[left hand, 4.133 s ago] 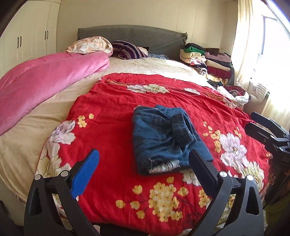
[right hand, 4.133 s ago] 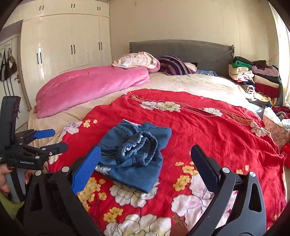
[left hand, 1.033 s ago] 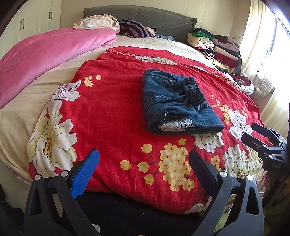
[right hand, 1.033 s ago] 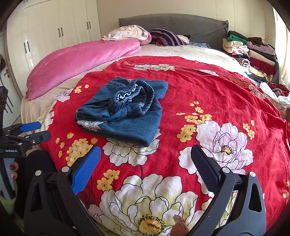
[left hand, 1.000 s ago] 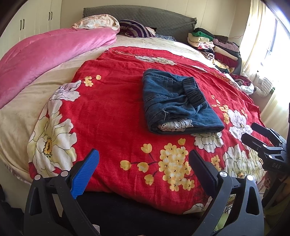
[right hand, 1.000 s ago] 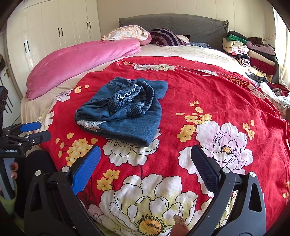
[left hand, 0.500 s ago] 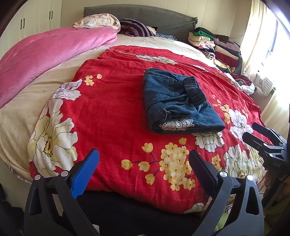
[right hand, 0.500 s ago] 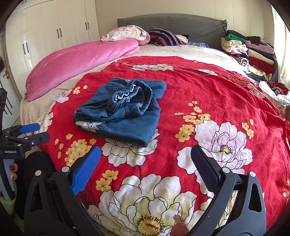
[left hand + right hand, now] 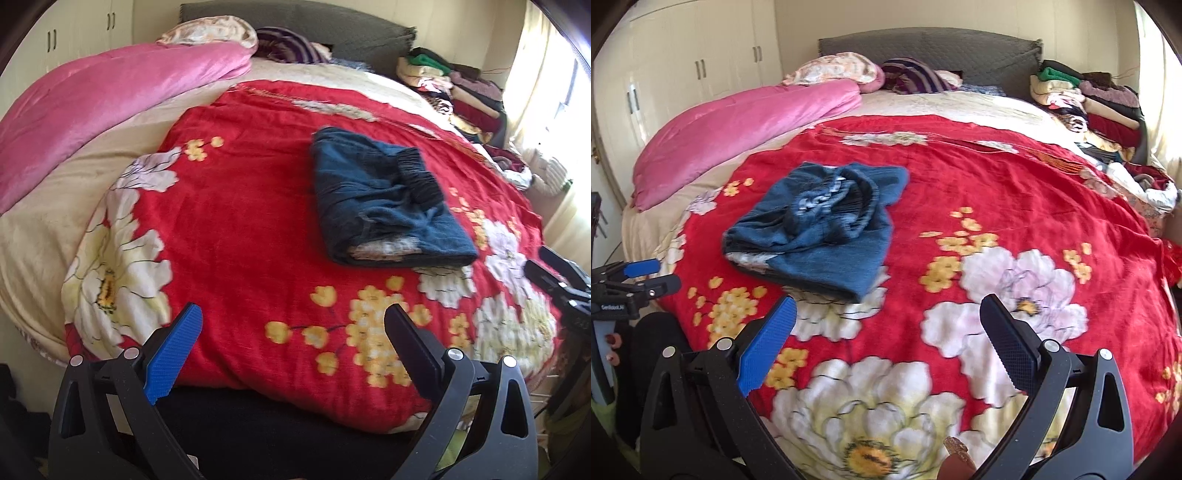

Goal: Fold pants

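The folded blue denim pants (image 9: pixel 384 199) lie in a compact bundle on the red floral blanket (image 9: pixel 240 240), elastic waistband on top; in the right wrist view the pants (image 9: pixel 820 229) sit left of centre. My left gripper (image 9: pixel 293 321) is open and empty, held back over the bed's near edge, well short of the pants. My right gripper (image 9: pixel 888 314) is open and empty too, hovering just in front of the bundle's near corner. Each gripper shows at the edge of the other's view: the right gripper (image 9: pixel 554 269) and the left gripper (image 9: pixel 642 277).
A rolled pink duvet (image 9: pixel 92 110) lies along the bed's left side, pillows (image 9: pixel 834 70) against the grey headboard (image 9: pixel 960 48). A pile of folded clothes (image 9: pixel 1086 99) sits at the back right. White wardrobes (image 9: pixel 683 74) stand on the left.
Both grippers have drifted slightly, tilting the views; the pants appear a little farther right in the left view. The pants have not moved and both grippers stay open.
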The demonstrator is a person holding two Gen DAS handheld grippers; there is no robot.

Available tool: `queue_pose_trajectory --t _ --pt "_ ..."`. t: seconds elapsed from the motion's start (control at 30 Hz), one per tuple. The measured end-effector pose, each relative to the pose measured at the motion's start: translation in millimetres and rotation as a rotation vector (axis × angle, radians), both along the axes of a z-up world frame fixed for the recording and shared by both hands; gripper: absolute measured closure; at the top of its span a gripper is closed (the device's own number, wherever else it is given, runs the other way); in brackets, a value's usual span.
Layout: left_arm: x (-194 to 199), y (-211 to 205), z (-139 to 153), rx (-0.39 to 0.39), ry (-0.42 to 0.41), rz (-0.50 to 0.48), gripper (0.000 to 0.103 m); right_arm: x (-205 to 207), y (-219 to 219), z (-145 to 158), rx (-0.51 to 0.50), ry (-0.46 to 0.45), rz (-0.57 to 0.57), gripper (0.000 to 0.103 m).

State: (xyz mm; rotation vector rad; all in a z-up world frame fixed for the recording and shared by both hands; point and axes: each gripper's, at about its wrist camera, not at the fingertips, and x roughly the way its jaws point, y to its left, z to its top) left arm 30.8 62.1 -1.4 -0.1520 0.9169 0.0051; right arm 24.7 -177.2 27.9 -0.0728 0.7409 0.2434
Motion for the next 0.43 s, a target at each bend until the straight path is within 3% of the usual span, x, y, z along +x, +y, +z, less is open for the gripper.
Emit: queue_pose_trajectory --t 0.17,0.3,0.43 --pt "11.6 41.3 7.8 -0.044 -0.037 0.074 0.005 12.3 -43.1 -3.0 -0.018 0.010 -0.111 0.009" --pt "52.5 92.7 7.5 0.057 -0.011 0.183 0.005 33.5 -109.9 0.1 -0.044 -0.017 -0.265 0.009" --pt "113.3 147.7 -4.3 0.154 0.045 0.274 0.005 67.2 -197.1 -6.3 -0.017 0.036 -0.436 0.009"
